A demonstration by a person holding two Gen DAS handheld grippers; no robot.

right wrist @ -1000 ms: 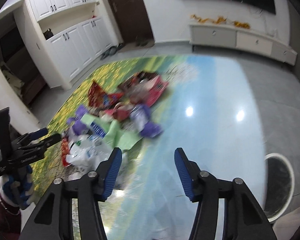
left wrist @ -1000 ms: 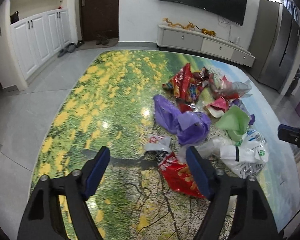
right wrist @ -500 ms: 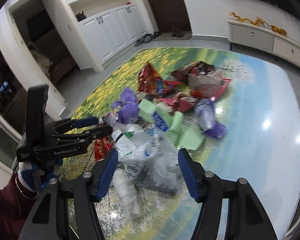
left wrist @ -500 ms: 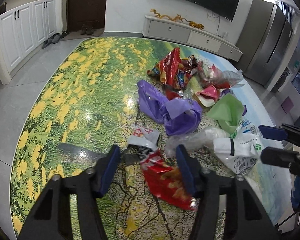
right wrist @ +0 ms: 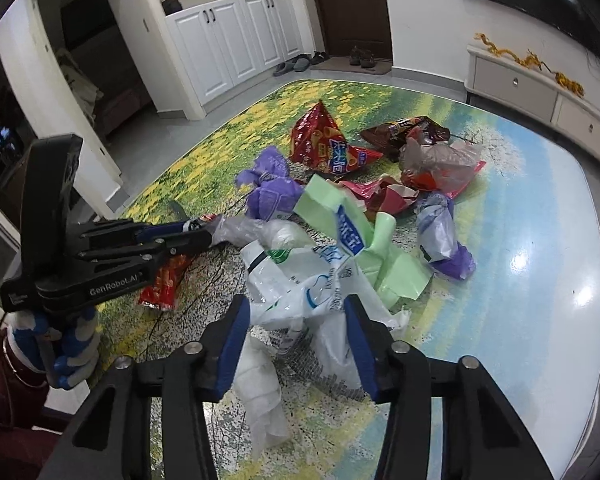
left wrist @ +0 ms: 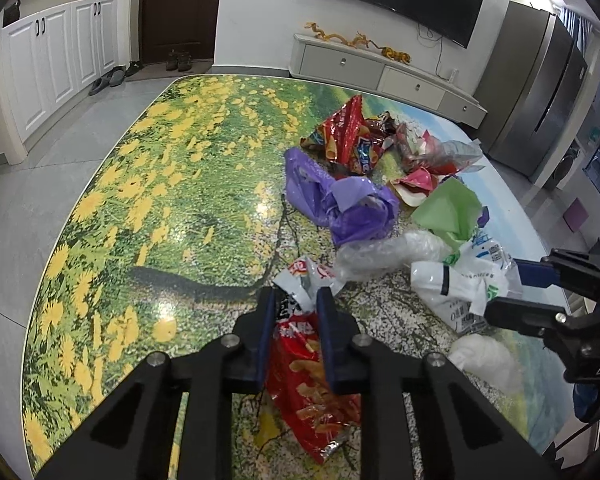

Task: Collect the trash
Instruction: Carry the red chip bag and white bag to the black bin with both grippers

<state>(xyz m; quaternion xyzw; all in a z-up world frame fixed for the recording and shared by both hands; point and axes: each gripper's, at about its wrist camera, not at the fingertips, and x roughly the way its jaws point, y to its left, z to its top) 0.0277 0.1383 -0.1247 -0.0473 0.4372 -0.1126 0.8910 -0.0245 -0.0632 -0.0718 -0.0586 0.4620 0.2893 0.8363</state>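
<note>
Left tool [left wrist: 296, 300] has just been closing, and its blue pads now pinch the white torn top of a red snack bag [left wrist: 312, 384] that lies flat on the flower-printed counter [left wrist: 148, 184]. Right tool [right wrist: 296, 316] has also just been narrowing; its jaws stand partly apart around a crumpled white plastic bag [right wrist: 300, 292], and I cannot tell whether the pads press on it. Beyond lie a purple bag [left wrist: 340, 204], a green bag [left wrist: 448, 208], and more red wrappers [left wrist: 348, 136], heaped together on the counter's right half.
</note>
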